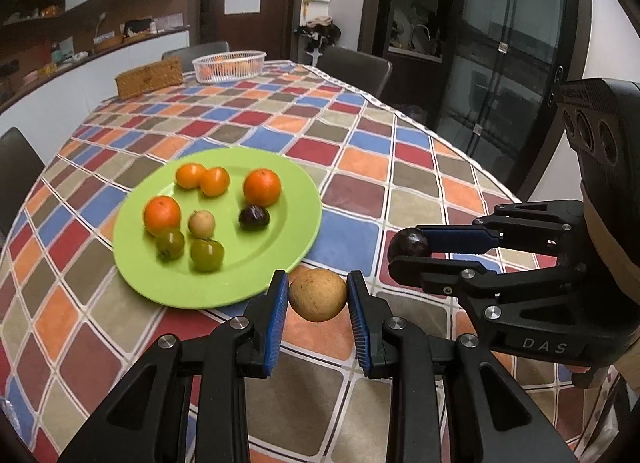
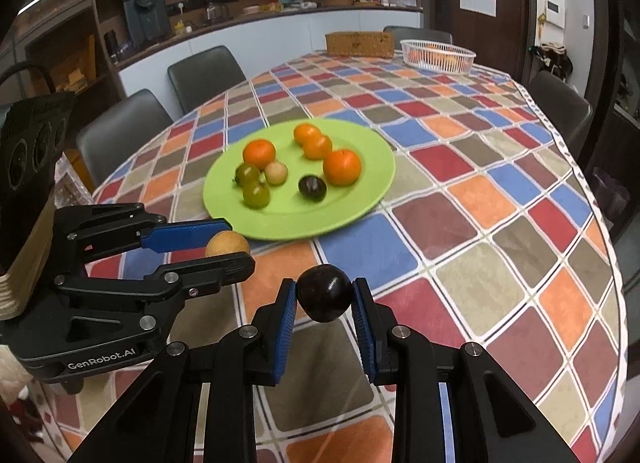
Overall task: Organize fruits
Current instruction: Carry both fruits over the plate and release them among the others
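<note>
The left gripper (image 1: 318,295) is clamping a tan round fruit (image 1: 318,294) above the near tablecloth (image 1: 360,167); the right gripper (image 2: 324,295) is pinching a dark plum (image 2: 324,294). Just beyond, the green plate (image 1: 280,263) is holding eight fruits; far off sits a white basket (image 1: 229,66).

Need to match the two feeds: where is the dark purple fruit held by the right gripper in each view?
Left wrist view: the held dark fruit sits right of centre, at the tips of the right gripper, which enters from the right.
Right wrist view: the same fruit is low in the centre, clamped between the blue fingers.
Shared landmark: the green plate, beyond both grippers.
</note>
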Available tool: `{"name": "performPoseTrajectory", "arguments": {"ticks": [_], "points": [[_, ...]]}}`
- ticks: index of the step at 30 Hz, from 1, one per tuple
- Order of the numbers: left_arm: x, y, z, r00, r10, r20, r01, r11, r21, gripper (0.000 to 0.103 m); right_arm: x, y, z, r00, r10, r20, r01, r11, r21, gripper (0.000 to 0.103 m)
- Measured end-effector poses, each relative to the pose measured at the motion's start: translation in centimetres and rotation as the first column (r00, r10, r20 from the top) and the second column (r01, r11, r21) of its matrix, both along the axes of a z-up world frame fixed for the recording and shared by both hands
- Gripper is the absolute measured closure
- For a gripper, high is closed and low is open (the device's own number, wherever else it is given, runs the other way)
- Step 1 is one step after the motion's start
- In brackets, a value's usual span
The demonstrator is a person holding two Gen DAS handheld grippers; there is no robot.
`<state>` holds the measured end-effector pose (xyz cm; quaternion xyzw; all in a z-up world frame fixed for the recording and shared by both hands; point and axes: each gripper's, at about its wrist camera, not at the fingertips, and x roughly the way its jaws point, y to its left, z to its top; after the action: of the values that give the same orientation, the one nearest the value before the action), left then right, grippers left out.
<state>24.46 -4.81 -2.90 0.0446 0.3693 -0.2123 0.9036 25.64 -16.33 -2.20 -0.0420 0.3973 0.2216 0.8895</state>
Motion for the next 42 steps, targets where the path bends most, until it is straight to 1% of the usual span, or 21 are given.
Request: {"name": "performPoseTrajectory", "arguments": {"ticks": [11, 22, 29, 33, 42], "points": [[-0.1, 2.0, 3.0, 0.995, 0.056, 0.082, -0.055, 0.998, -0.014, 0.073, 0.3, 1.1, 3.1, 0.997, 0.003, 0.073, -0.007, 0.999, 0.052, 0.074], [2.1, 3.8, 5.1, 0.986, 0.094, 0.137, -0.093, 0.996, -0.012, 0.073, 2.6, 2.7, 5.4, 0.991, 0.011, 0.13, -0.02, 0.997, 0.071, 0.074], [4.4, 4.8, 5.7, 0.984, 0.117, 0.132, -0.115, 0.993, -0.019, 0.073, 5.1, 3.7, 6.2, 0.991, 0.015, 0.132, -0.024, 0.997, 0.069, 0.074], [6.2, 5.3, 5.8, 0.985, 0.127, 0.12, -0.127, 0.992, -0.015, 0.073, 6.6, 4.3, 6.3, 0.991, 0.016, 0.13, -0.023, 0.998, 0.052, 0.074], [10.2, 6.3, 5.0, 0.987, 0.151, 0.056, -0.15, 0.988, -0.023, 0.073, 10.8, 4.8, 5.5, 0.998, 0.004, 0.06, -0.007, 0.999, 0.052, 0.074]]}}
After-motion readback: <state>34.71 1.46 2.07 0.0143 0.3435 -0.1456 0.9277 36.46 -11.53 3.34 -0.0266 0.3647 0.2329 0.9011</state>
